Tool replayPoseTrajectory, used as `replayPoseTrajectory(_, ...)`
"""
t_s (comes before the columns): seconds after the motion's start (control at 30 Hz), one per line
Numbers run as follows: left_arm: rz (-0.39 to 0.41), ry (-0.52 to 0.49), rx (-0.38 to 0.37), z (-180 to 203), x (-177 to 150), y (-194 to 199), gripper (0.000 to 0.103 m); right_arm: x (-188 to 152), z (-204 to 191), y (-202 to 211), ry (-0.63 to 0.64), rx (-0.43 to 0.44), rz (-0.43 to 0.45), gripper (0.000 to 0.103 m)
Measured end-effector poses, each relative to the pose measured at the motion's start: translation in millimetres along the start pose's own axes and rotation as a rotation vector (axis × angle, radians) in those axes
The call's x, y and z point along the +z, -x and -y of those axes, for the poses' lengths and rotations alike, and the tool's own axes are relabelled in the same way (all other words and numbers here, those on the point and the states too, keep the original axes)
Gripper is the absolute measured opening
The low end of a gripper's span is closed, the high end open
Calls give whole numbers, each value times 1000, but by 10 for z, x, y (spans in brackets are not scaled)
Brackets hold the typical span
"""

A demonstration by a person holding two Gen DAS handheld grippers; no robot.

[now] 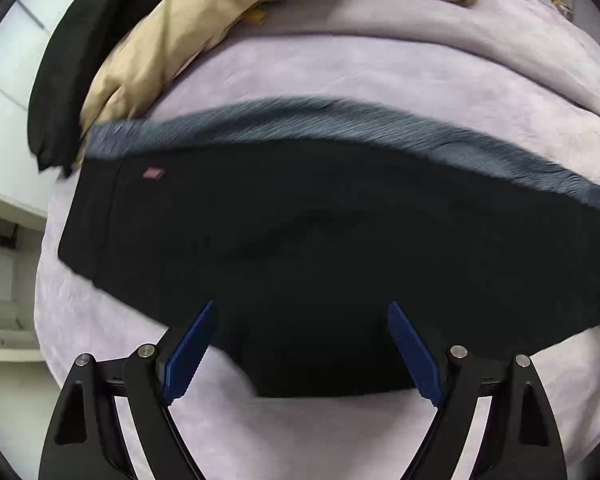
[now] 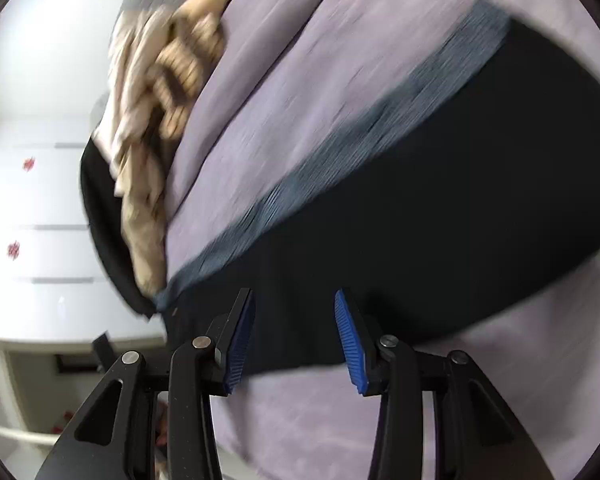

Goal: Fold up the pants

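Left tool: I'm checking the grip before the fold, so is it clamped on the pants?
No, the left tool is open above the black pants, holding nothing.

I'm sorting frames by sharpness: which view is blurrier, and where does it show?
Right wrist view: heavy motion streaks on the tan garment and the pants; left wrist view: milder, smearing the pants' grey waistband; fisheye bows both.

The left gripper (image 1: 300, 350) has matte black linkage arms with triangular cut-outs, joined by round silver pivot screws. Its fingers (image 1: 190, 354) carry dark blue pads with fine ribbed, saw-toothed faces. The right gripper (image 2: 296, 344) is built alike: black arms, silver screw heads, blue ribbed pads (image 2: 351, 344), which look a brighter blue, possibly only from the light.
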State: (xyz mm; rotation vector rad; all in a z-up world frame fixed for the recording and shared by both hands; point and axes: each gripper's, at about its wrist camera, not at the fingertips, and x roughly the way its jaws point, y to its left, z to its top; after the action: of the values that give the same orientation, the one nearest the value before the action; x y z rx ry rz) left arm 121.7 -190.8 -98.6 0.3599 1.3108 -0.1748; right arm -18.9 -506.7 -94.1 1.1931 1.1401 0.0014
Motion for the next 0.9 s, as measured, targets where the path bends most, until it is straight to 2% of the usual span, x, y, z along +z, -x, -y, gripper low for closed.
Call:
replayPoseTrajectory(0.1, 3, 29, 3, -557, -22, -86, 87, -396, -465, -511, 50, 21, -84, 45)
replayPoseTrajectory(0.2, 26, 55, 10, -1145, 14, -131, 87, -593, -998, -913, 152, 24, -126, 45)
replayPoseTrajectory(0.33, 97, 67, 14, -1842, 179, -207, 87, -601, -1992, -1614, 422, -32, -203, 45)
replayPoseTrajectory(0.43, 112, 62, -13, -2095, 303, -421, 87, -567, -2774, -2245, 637, -90, -274, 45)
replayPoseTrajectory(0.5, 100, 77, -15, -2212, 243, -560, 87, -548, -3158, -2605, 743, -116, -315, 45)
replayPoseTrajectory(0.57, 62, 114, -26, -2292, 149, -723, 87, -544, -3542, -3039, 867, -158, -349, 52)
replayPoseTrajectory(0.63, 79, 138, -46, -2344, 60, -788, 87, -527, -3788, -3422, 967, -196, -375, 57)
replayPoseTrajectory(0.7, 115, 148, -65, -2367, 0, -797, 88, -523, -3931, -3835, 1051, -258, -400, 57)
replayPoseTrajectory(0.9, 162, 158, -94, -2412, -113, -812, 88, -429, -3944, -4514, 1075, -350, -479, 57)
